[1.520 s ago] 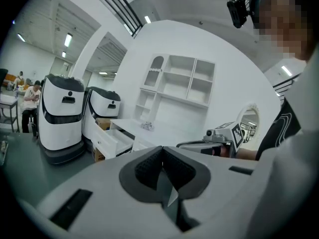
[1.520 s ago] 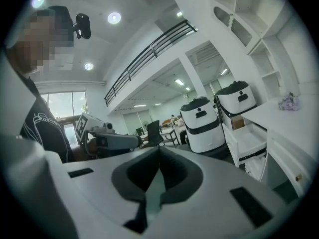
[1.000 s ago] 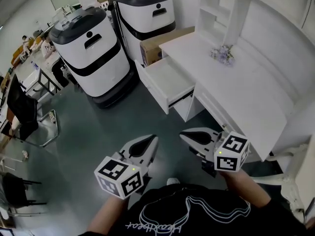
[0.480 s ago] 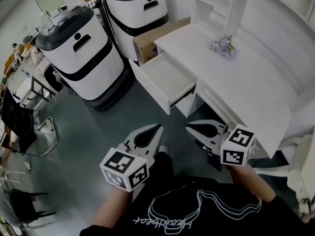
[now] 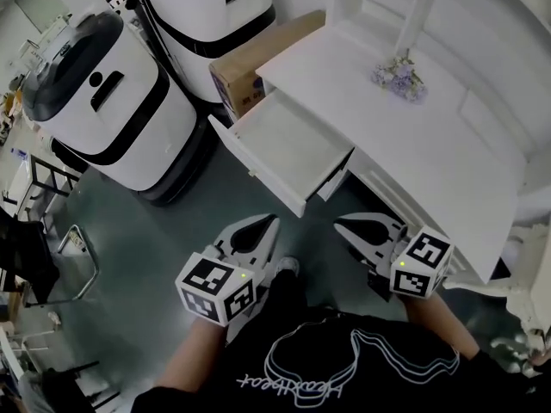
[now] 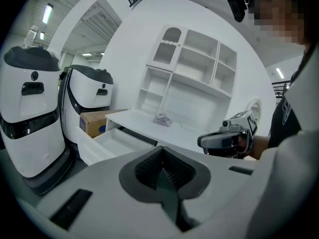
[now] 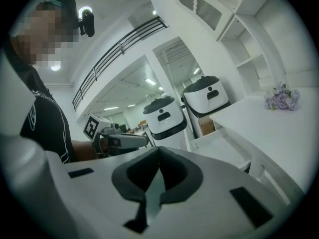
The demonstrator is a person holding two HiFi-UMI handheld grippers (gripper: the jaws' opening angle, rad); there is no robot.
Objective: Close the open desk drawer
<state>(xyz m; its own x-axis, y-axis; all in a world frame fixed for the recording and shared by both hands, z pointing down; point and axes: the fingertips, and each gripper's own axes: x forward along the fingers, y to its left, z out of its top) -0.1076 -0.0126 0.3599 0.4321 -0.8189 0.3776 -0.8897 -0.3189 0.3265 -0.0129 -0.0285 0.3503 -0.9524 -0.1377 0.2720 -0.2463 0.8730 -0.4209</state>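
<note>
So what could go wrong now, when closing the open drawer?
1. The drawer is wide and pulled far out; a push near one corner may skew and jam it.
2. The left gripper and right gripper, both shut, are not yet at its front; a fast approach may hit it hard.
3. The cardboard box stands close beside it and might rub.

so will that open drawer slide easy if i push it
The drawer looks empty, so probably light and easy to slide. It seems rigid board, unlikely to flex. Its front is wide; an off-centre push might skew it.
</note>
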